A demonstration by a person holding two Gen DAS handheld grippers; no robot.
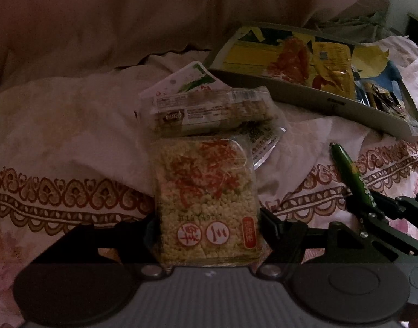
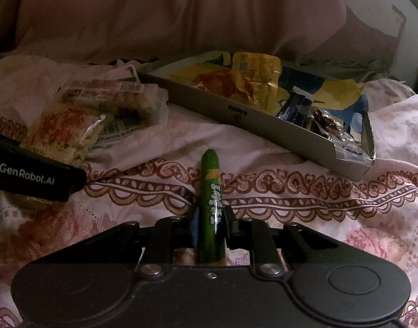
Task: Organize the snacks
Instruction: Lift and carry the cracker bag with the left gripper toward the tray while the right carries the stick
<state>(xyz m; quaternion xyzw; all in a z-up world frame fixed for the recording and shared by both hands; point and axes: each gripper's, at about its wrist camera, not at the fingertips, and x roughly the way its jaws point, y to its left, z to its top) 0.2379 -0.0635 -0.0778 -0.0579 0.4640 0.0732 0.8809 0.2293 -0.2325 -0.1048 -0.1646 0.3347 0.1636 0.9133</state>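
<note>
In the left wrist view, the left gripper is spread wide and closed on a square rice cake pack, its pads pressed against the pack's two sides. Beyond it on the bed another clear-wrapped pack lies touching the far edge of the held one. The grey box, already holding yellow pouches, stands at upper right. For a good placement, the pack would best be lifted clear of its neighbour first, then carried over the near wall of the box and let go flat. The pack's near edge is cut off by the gripper body, and the print on the wrappers is too dim to be read.

In the right wrist view, the right gripper is nearly shut on a green stick, which points forward toward the box. The left gripper is seen at the left edge with the rice cake pack. The stick should be kept level and brought in over the low wall, into a free gap among the pouches. The stick's rear end is hidden under the gripper, and the dark packets at the box's right end cannot be identified.
</note>
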